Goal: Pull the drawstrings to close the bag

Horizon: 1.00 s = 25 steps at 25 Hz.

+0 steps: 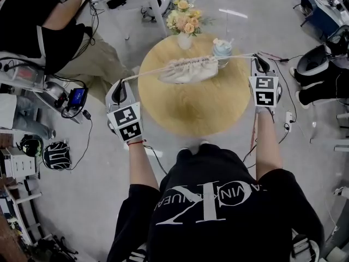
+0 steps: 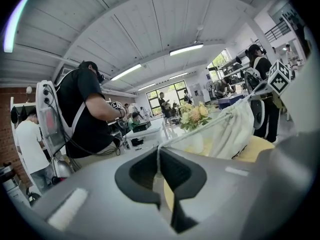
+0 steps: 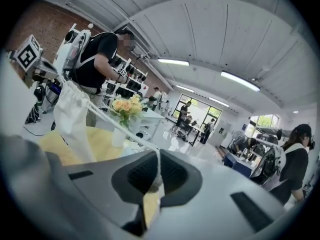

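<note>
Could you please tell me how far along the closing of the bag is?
Done: the left gripper and the right gripper each have their jaws shut on a drawstring. In hand: both strings run taut, and the bag between them has a puckered mouth. Left: the mouth looks wide, so more pulling is likely needed.

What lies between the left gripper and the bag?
Only a taut drawstring, running from the shut left gripper to the bag; the head view shows it.
</note>
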Available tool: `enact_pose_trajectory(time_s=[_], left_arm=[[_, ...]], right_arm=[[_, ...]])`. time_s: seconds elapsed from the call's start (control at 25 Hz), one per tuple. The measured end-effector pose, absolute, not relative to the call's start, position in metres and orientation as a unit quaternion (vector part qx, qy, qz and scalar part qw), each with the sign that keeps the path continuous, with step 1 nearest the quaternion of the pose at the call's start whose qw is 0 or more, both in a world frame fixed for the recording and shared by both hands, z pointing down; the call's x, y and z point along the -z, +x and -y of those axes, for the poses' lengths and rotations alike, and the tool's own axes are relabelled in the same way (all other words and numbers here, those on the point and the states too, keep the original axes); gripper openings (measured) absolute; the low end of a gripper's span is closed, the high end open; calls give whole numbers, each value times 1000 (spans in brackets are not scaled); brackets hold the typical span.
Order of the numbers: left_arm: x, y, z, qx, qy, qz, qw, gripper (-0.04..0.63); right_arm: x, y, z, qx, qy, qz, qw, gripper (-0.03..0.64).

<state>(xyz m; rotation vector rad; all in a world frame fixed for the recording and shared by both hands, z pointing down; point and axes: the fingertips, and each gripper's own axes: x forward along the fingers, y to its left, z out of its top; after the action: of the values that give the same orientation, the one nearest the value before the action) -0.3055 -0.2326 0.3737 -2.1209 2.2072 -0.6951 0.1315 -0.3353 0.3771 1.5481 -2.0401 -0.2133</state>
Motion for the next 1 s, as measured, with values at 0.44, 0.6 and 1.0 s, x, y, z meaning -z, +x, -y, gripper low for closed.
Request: enact_pose_trajectory(time_s=[0.44, 0.6, 1.0], left_arm=[[-380, -317, 224, 181, -687, -702, -41, 15], [-381, -317, 224, 181, -688, -702, -39, 15], [-324, -304, 244, 142, -691, -709, 17, 14]], right_arm=[[-374, 145, 334, 83, 579, 757, 291, 15], [-377, 151, 335, 69, 587, 756, 283, 15], [-347, 124, 337, 75, 591, 765, 245, 15]])
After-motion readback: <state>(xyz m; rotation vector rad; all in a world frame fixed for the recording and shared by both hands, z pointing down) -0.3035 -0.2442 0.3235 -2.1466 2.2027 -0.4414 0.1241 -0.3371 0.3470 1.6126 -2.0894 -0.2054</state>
